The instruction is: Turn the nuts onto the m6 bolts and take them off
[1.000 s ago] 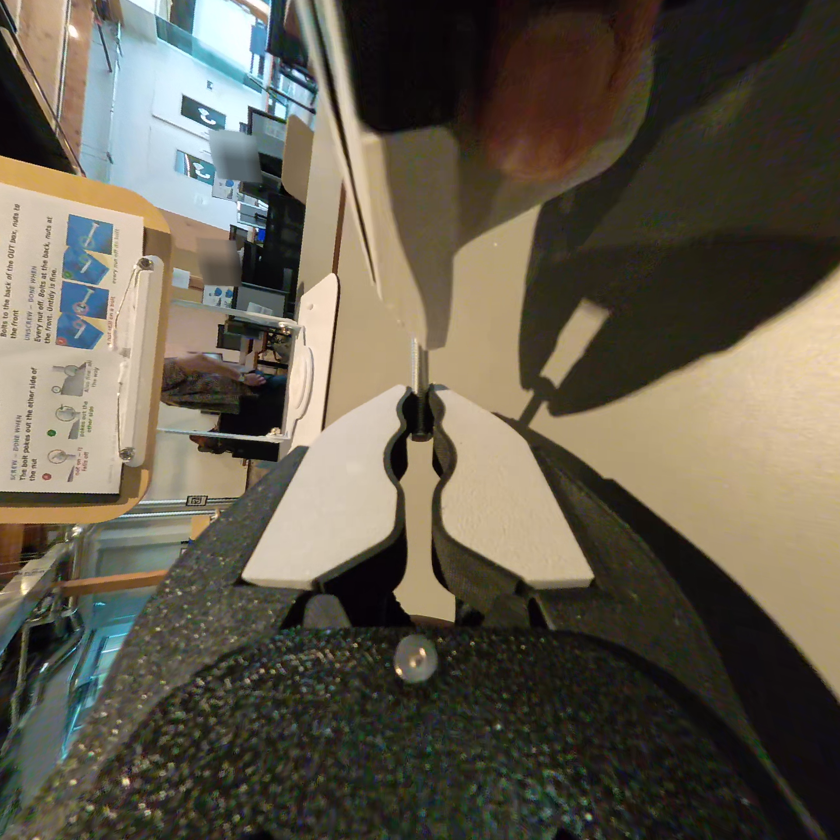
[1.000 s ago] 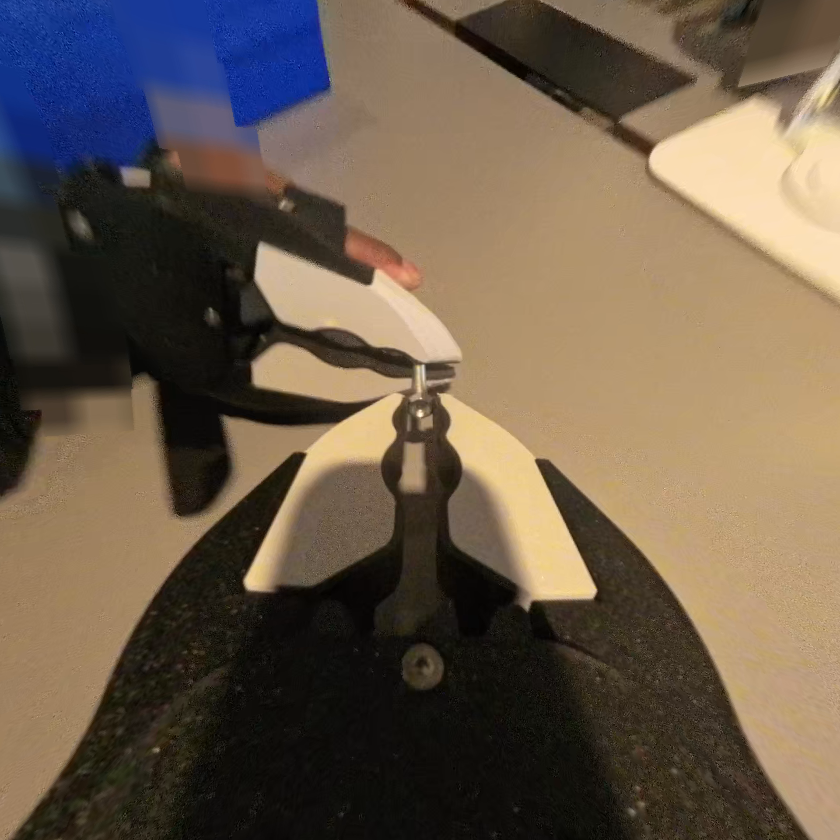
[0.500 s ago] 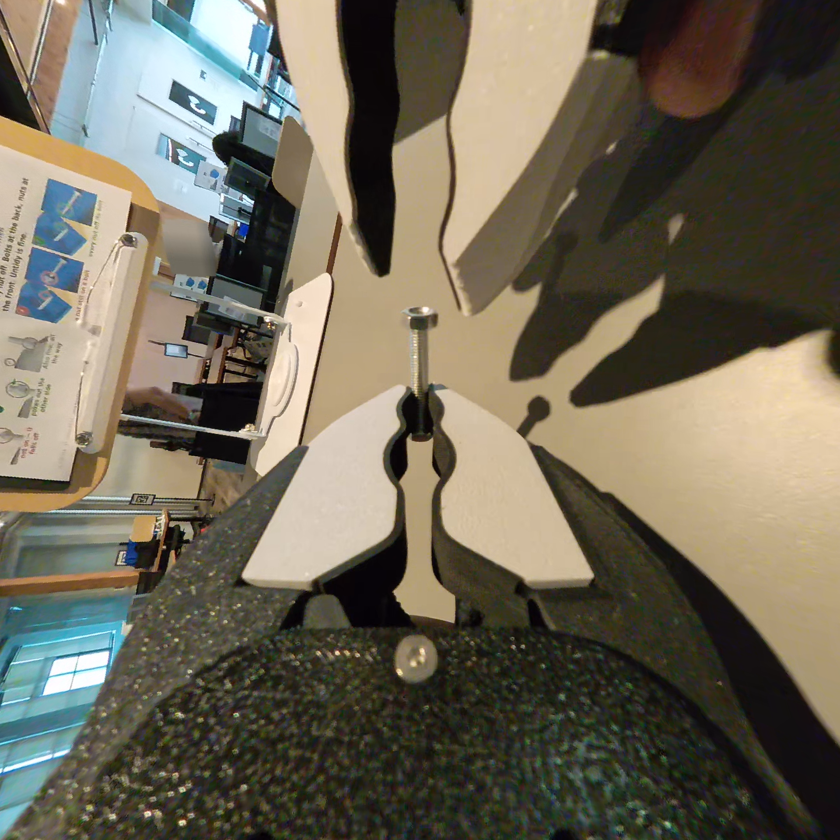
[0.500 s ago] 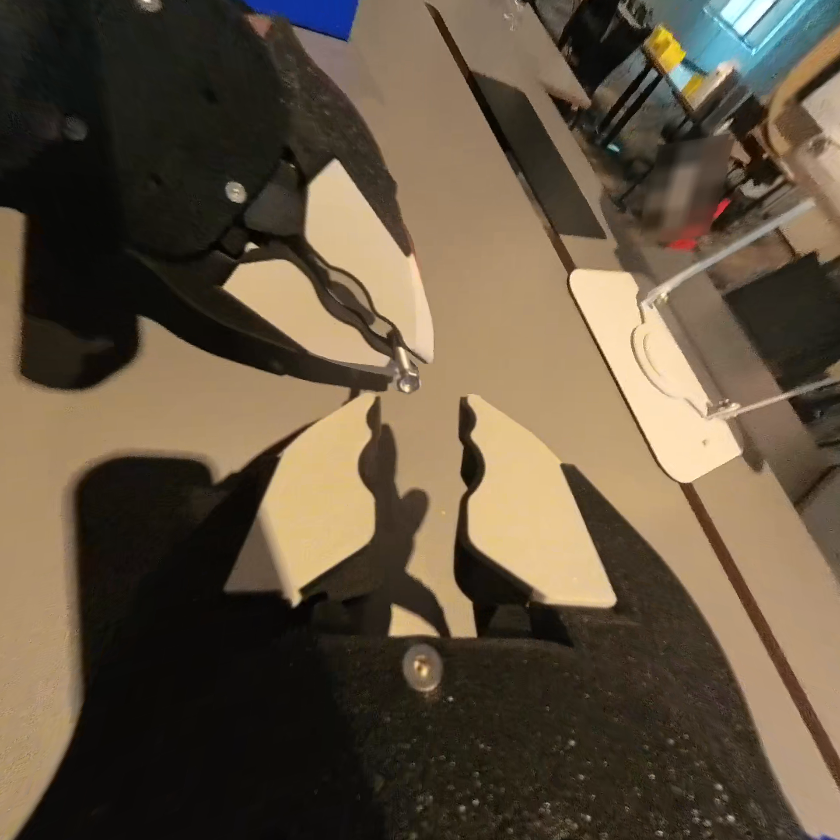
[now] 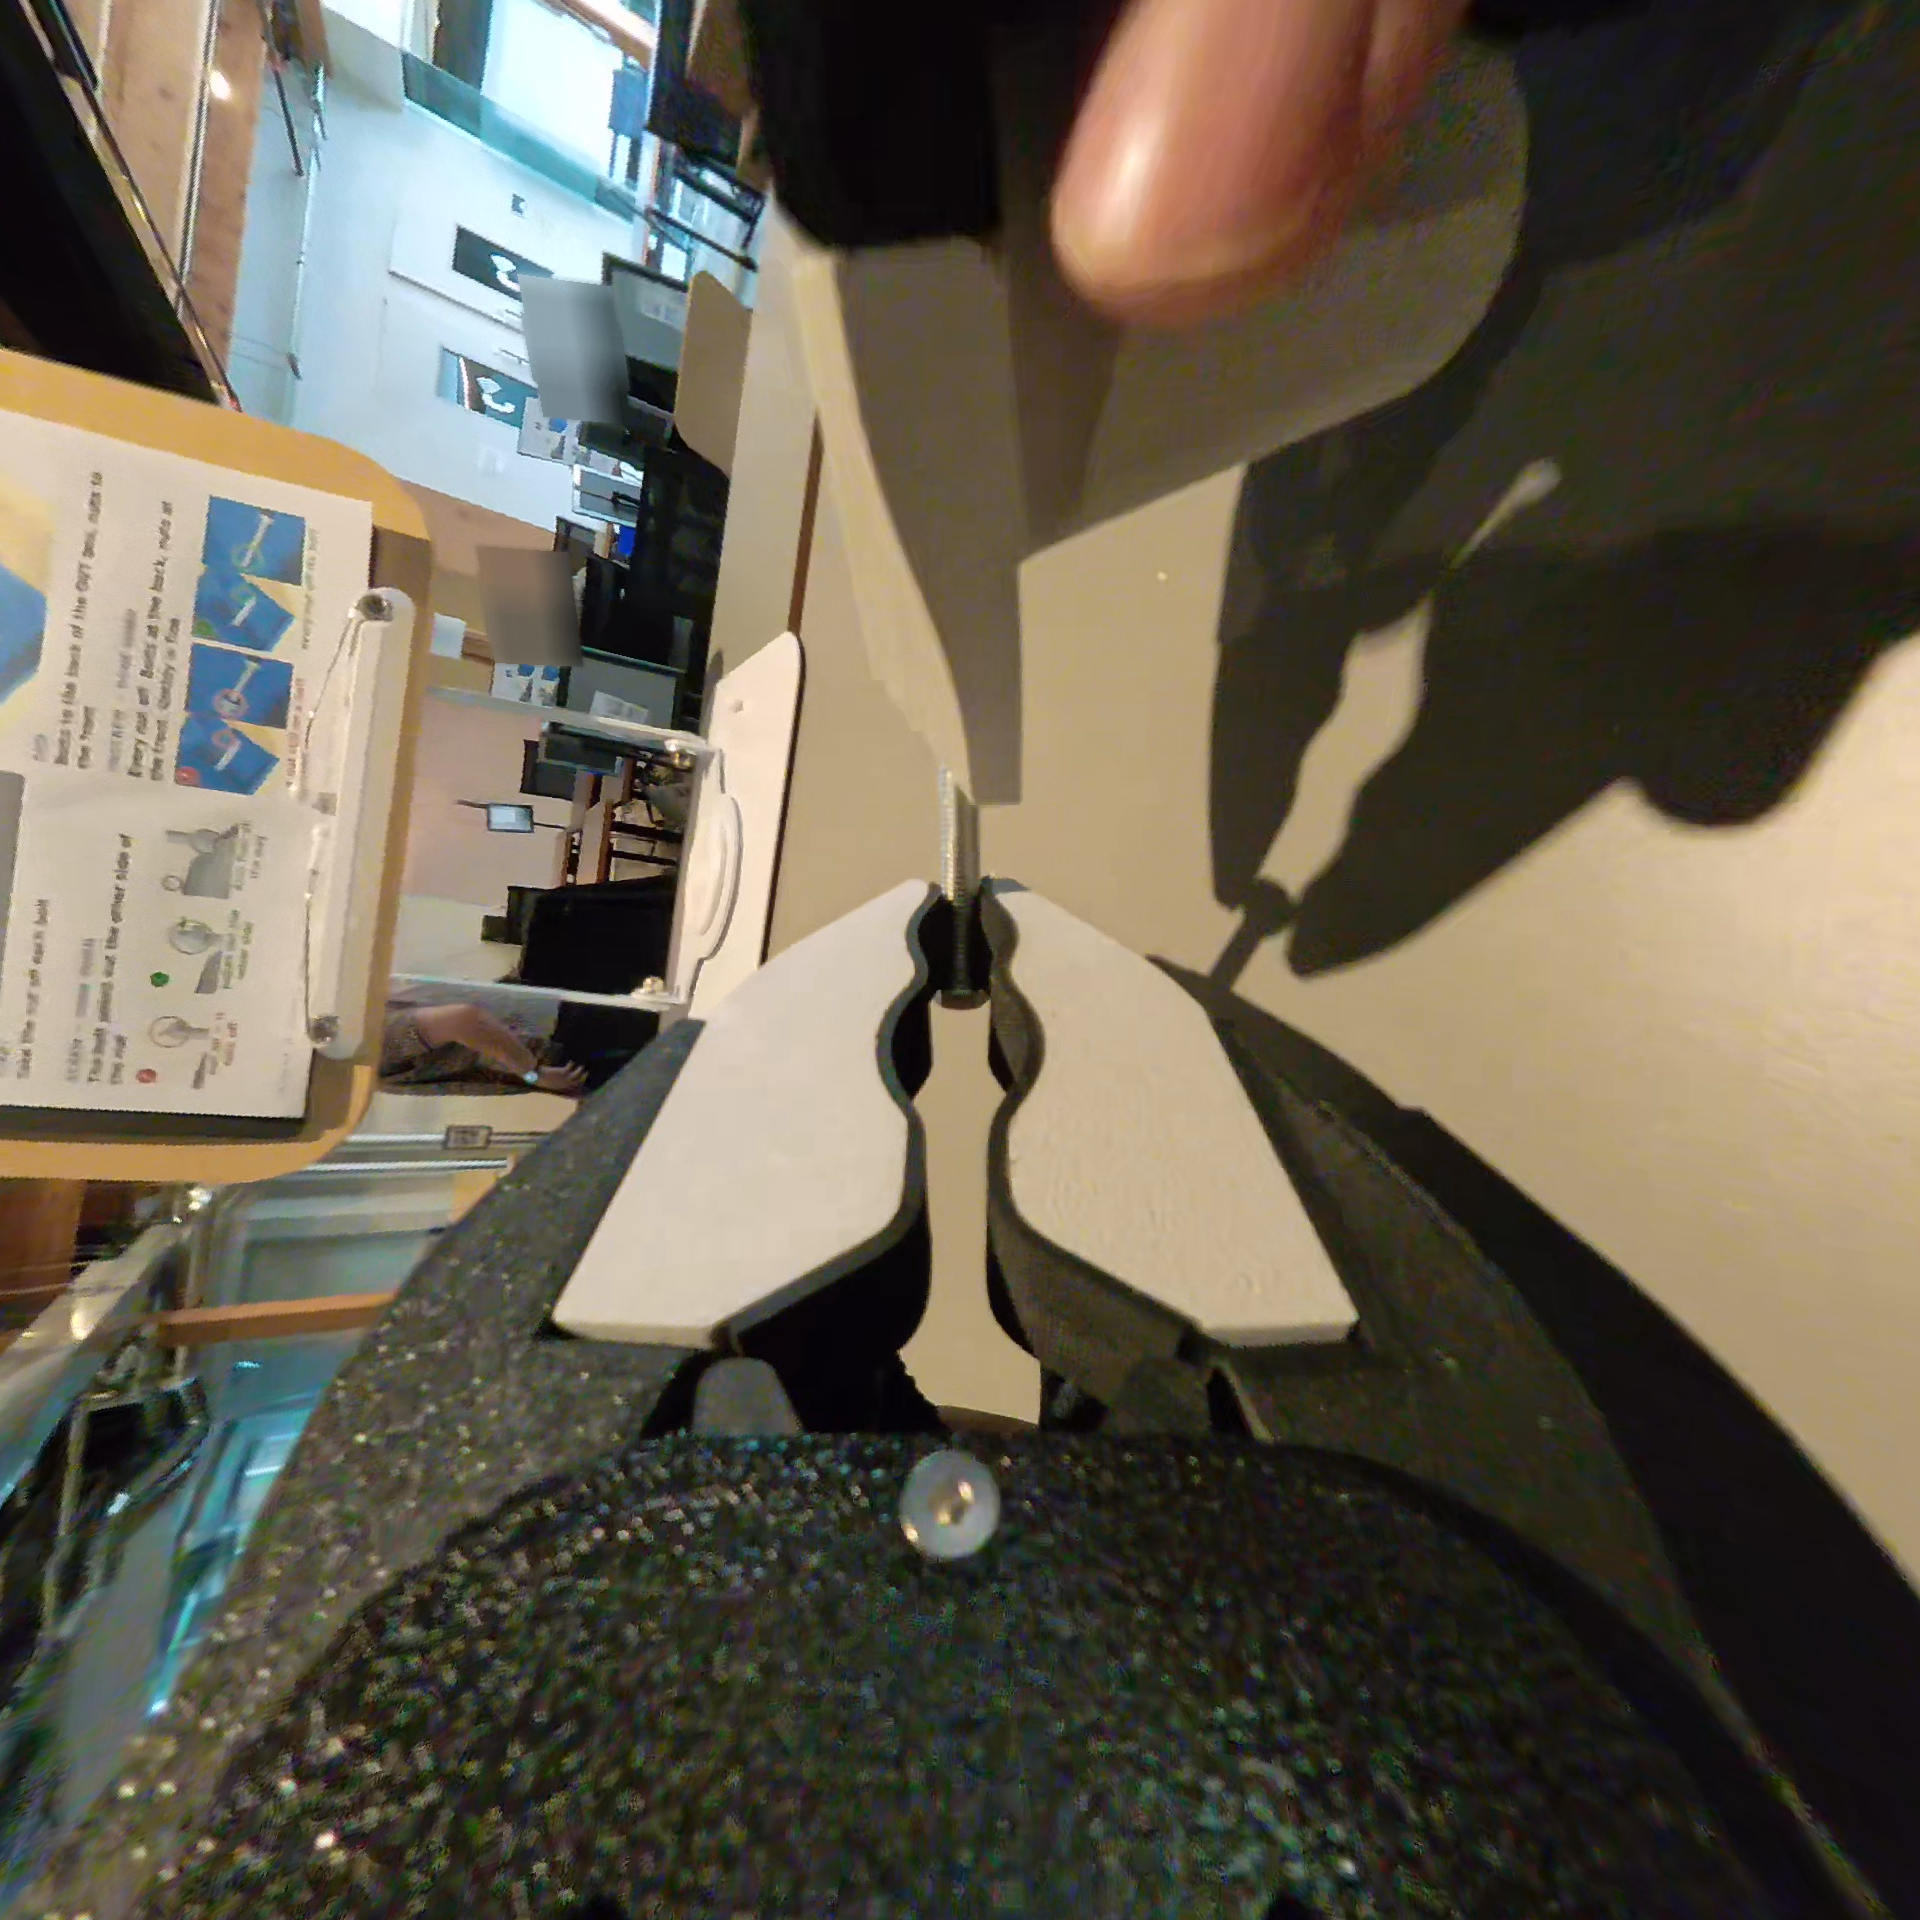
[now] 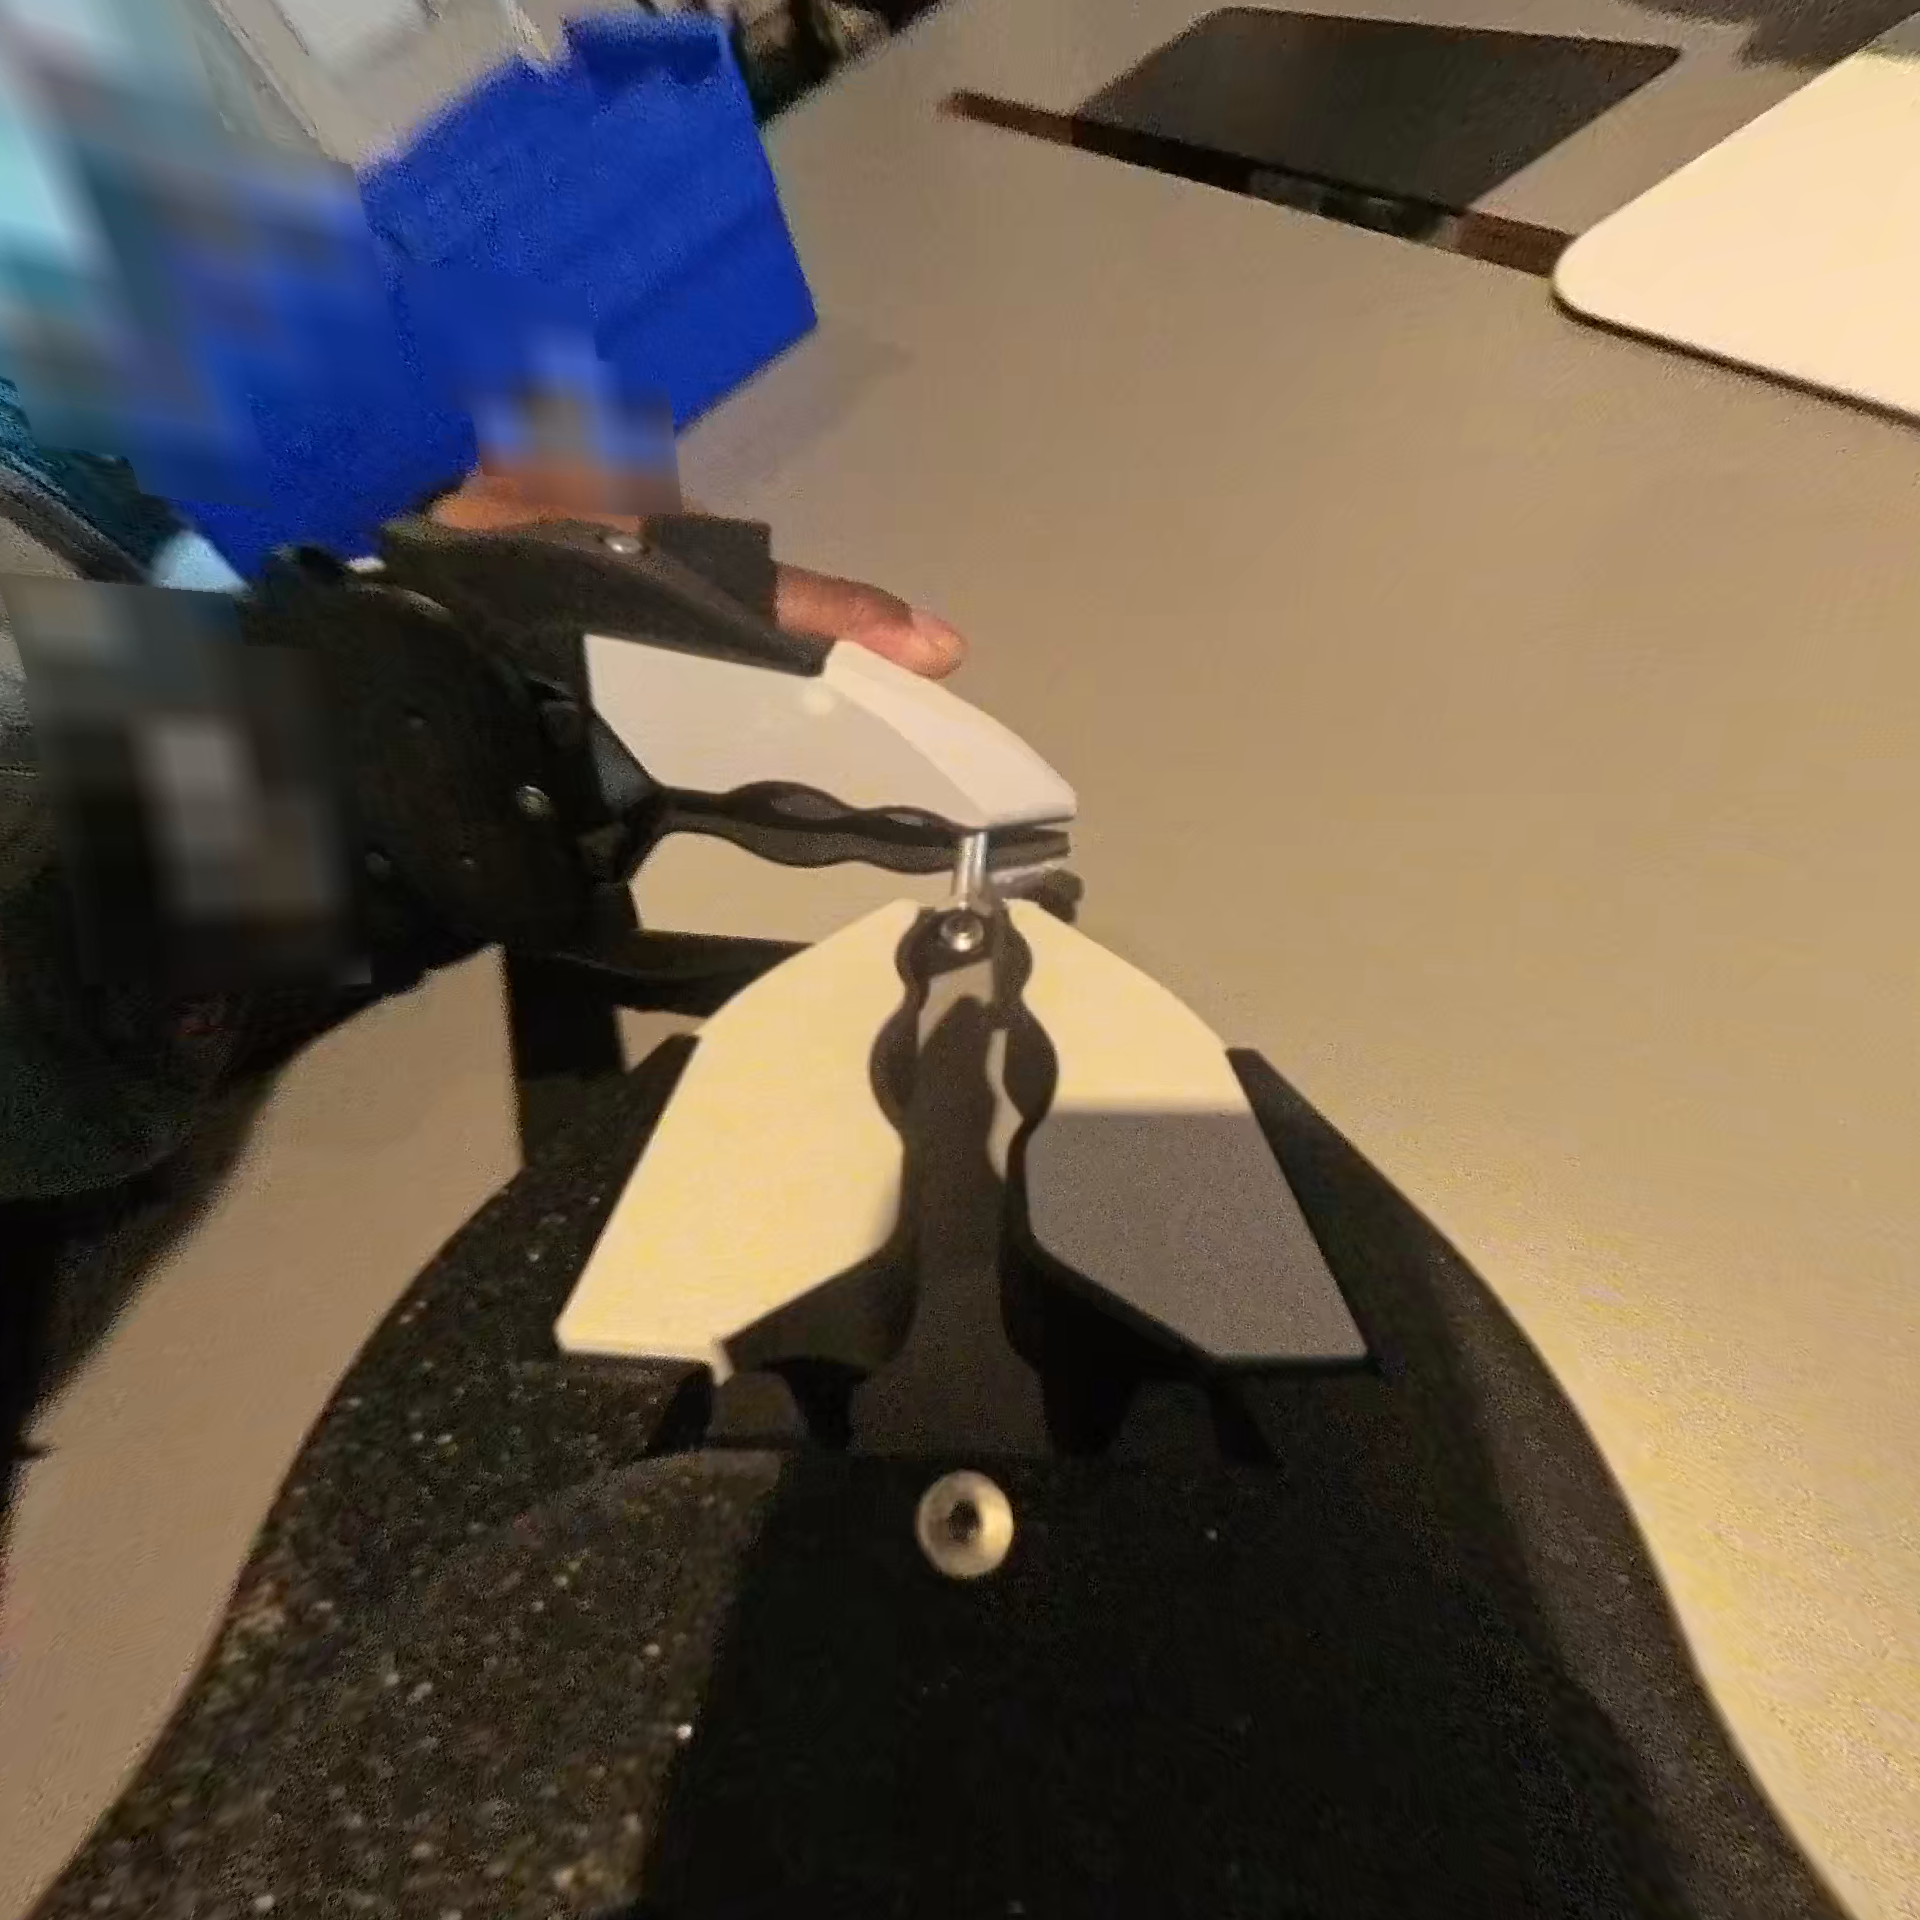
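A silver M6 bolt (image 5: 958,831) is held between both grippers above the beige table (image 5: 1621,1091). My left gripper (image 5: 961,935) is shut on its threaded end. I cannot make out a nut between the tips. My right gripper (image 6: 961,930) is shut on the bolt's head, with the shank (image 6: 971,878) running away from it into the left gripper's tips (image 6: 1029,842). In the left wrist view the right gripper's fingers (image 5: 987,644) come down from above and hide the head. A person's fingertip (image 5: 1195,156) rests on the right gripper.
A wooden board with a printed instruction sheet (image 5: 187,779) stands at the left. A white base plate with a clear stand (image 5: 753,790) lies on the table beyond, also in the right wrist view (image 6: 1756,270). A blue bin (image 6: 582,229) and a dark mat (image 6: 1382,114) sit farther back. The tips of both grippers are at nearly the same place.
Half a second ago my right gripper was open and clear of the bolt head. Now it is shut on the head again. My left gripper has kept hold of the bolt.
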### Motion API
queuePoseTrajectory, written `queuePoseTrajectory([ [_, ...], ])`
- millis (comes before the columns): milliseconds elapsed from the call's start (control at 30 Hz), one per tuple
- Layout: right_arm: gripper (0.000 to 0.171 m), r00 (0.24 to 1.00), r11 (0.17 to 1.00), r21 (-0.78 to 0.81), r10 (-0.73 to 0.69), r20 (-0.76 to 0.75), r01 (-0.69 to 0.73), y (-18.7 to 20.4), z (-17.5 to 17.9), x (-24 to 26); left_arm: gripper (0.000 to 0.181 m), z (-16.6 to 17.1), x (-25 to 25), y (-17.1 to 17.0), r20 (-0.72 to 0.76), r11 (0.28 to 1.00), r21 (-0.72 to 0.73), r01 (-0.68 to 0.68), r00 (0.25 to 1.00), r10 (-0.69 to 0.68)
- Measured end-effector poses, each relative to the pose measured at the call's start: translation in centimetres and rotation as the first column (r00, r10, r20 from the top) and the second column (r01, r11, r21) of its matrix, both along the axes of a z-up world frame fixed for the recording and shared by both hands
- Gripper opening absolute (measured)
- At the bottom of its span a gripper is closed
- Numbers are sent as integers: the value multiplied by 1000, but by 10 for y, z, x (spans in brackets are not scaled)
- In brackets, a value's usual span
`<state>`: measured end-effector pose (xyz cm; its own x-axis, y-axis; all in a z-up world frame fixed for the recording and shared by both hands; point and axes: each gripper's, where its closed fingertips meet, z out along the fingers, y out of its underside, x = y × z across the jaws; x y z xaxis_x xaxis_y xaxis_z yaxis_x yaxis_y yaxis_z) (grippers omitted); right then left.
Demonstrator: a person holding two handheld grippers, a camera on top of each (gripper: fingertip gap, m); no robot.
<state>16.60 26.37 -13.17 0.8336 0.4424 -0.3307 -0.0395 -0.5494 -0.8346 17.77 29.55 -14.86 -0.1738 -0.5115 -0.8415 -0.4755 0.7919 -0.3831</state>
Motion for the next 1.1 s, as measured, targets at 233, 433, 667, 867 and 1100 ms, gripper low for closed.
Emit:
queuePoseTrajectory([
  [233, 38, 918, 970, 209, 33, 395, -125, -1, 9, 15, 5, 1, -2, 5, 20, 996, -83, -14, 1000, 16],
  [433, 24, 743, 927, 268, 18, 669, -264, -5, 5, 11, 5, -2, -1, -1, 4, 996, -87, 16, 1000, -15],
  [667, 10, 749, 953, 193, 50, 661, -235, -4, -9, 6, 5, -7, 0, -4, -40, 1000, -15, 28, 999, -28],
  [867, 10, 1000, 999, -27, -18, 13, 18, -1, -6, 0, 5, -2, -1, 3, -33, 999, 32, -18, 999, 19],
  [1100, 33, 952, 984, 150, 45, 303, -95, -1, 4, 16, 5, -2, -1, 4, -7, 996, -84, -23, 1000, 23],
])
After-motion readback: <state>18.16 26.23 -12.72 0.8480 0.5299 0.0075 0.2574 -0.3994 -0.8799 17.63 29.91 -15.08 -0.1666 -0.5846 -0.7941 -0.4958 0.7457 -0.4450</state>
